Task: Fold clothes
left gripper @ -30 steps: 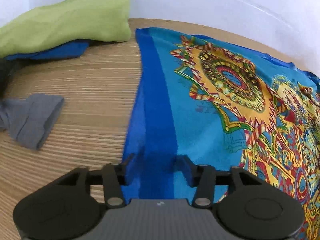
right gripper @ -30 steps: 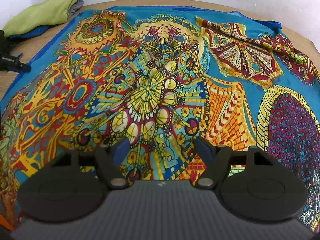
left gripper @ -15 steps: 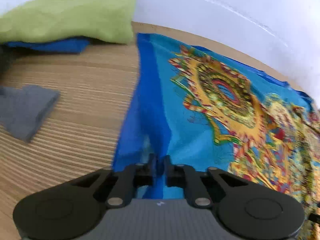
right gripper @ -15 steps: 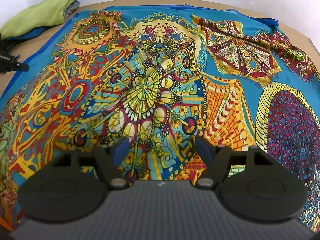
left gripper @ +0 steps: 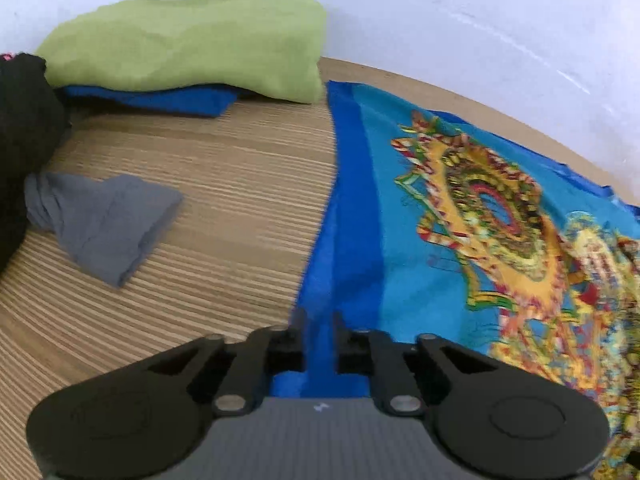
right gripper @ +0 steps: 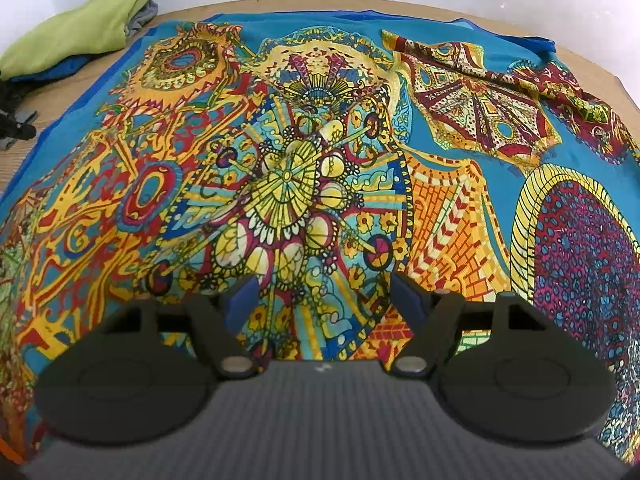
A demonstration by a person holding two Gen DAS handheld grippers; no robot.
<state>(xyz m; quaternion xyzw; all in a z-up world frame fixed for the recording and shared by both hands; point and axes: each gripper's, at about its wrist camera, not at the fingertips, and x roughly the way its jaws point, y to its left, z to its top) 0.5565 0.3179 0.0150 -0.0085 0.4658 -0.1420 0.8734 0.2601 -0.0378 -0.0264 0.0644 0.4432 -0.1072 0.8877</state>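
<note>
The left tongs point(left gripper: 318, 322) pinch the dark-blue left border of the patterned scarf point(right gripper: 304, 168), which lies spread across the wooden bench point(left gripper: 224, 184). The right tongs point(right gripper: 325, 294) hover spread above its middle.

You've got a striped wood counter point(left gripper: 224, 184) w/ a white wall behind it. The big patterned scarf point(right gripper: 304, 184) lies spread flat on it, filling most of the right wrist view; its plain blue border runs down the middle of the left wrist view. Upper left of that frame: a green cloth point(left gripper: 192, 44) stacked on a blue one point(left gripper: 160, 98). Left-center: a crumpled grey piece point(left gripper: 104, 224) on bare wood, apart from the scarf. Far left edge: something black point(left gripper: 24, 128), can't tell what.
</note>
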